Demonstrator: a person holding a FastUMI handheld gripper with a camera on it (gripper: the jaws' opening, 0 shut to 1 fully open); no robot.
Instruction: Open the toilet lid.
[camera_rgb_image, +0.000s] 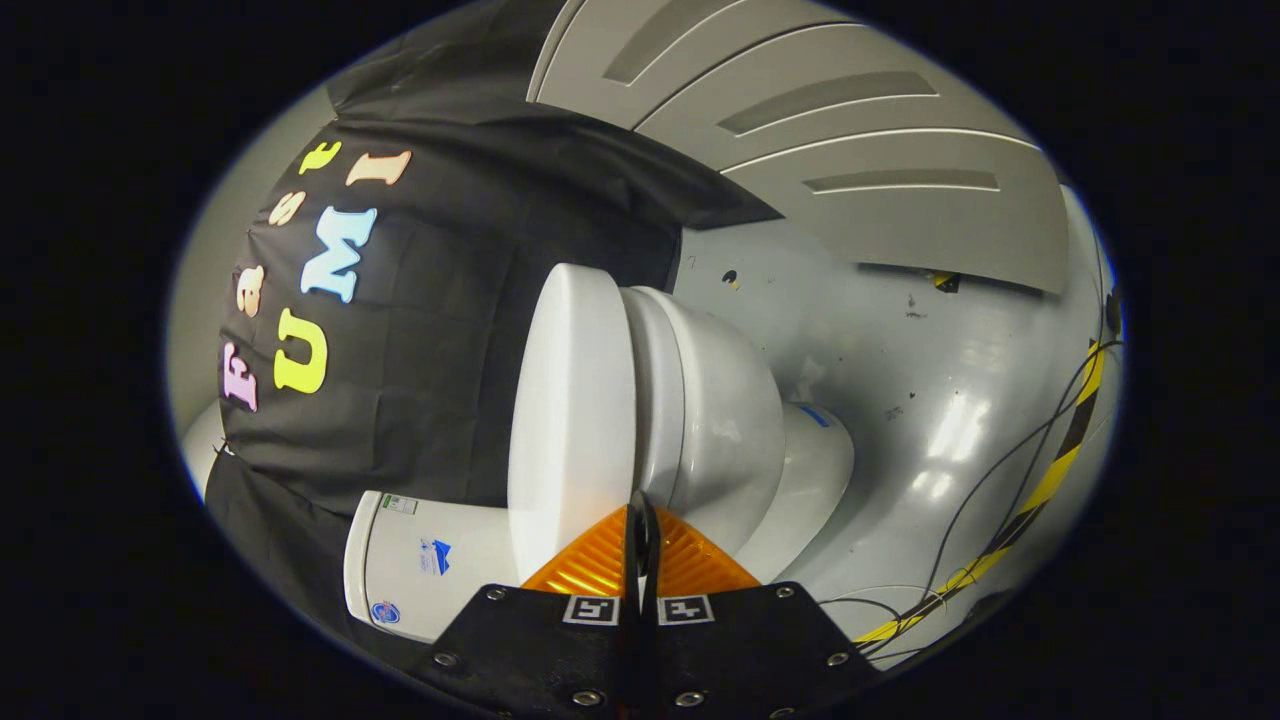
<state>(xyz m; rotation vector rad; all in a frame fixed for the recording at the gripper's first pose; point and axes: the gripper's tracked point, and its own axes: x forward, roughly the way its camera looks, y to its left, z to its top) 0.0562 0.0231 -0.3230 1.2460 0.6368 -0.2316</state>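
The view is rolled on its side. A white toilet lies across it, its lid (570, 420) down flat against the seat and bowl (720, 420). The tank (420, 560) is beside the lid, against the black cloth wall. My gripper (640, 515) is shut, its two fingers pressed together with nothing between them. Their tips sit right at the rim, at the seam where the lid meets the seat. I cannot tell whether the tips touch the rim.
The grey floor (930, 370) spreads beyond the bowl and the toilet's base (815, 470). Black cables (1000, 470) and a yellow-and-black tape strip (1050, 480) run along it. A grey panelled door (850, 150) stands farther off.
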